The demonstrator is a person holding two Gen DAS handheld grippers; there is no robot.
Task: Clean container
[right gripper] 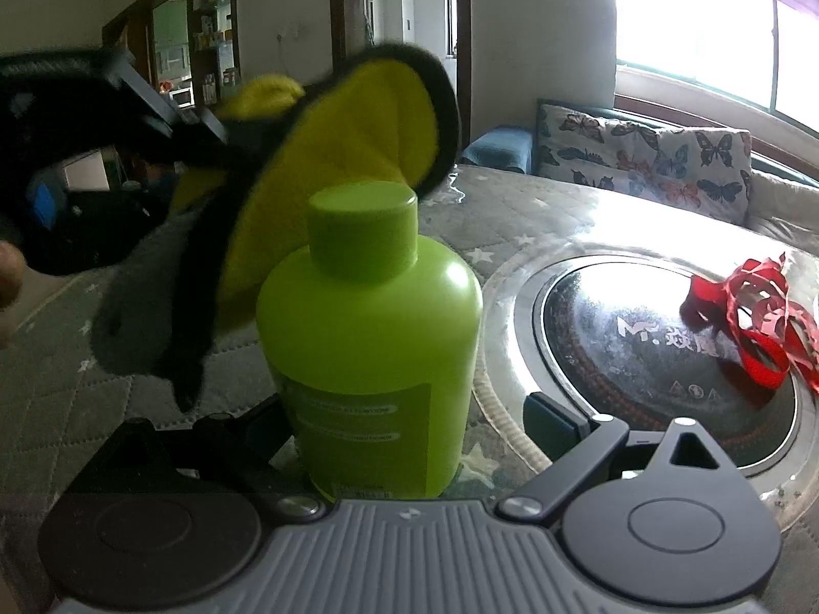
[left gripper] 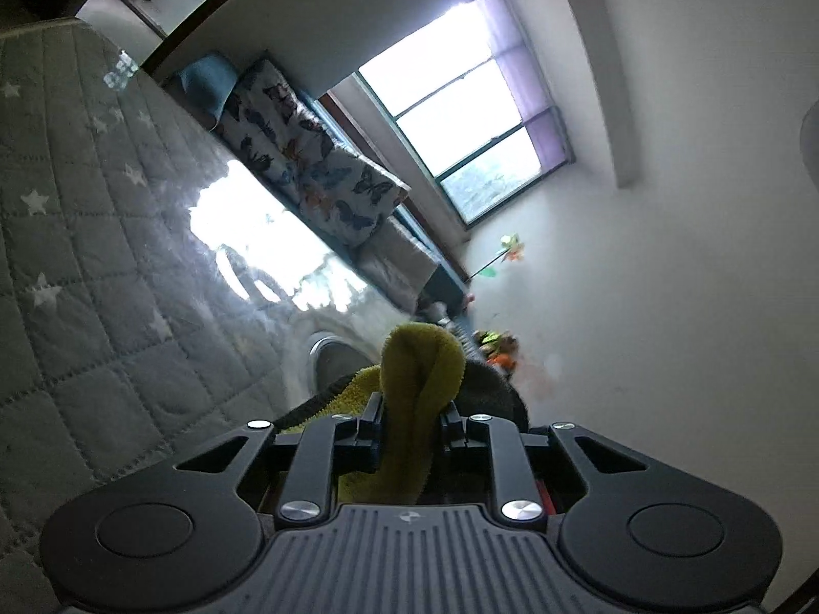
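Note:
A lime-green plastic bottle (right gripper: 368, 327) with a matching cap stands upright between the fingers of my right gripper (right gripper: 404, 419). The jaws are spread wide, and a strip of table shows between the bottle and the right fingertip (right gripper: 553, 417). My left gripper (left gripper: 409, 412) is shut on a yellow-green cloth (left gripper: 419, 373) with a black border. In the right wrist view the blurred left gripper (right gripper: 169, 123) holds the cloth (right gripper: 348, 153) just above and behind the bottle's cap. The bottle does not show in the left wrist view.
The table (right gripper: 61, 384) has a grey quilted star cover under glass. A round black cooktop (right gripper: 640, 337) is set into it at the right, with a red cut-paper piece (right gripper: 742, 317) lying on it. A sofa with butterfly cushions (right gripper: 650, 153) and a window stand behind.

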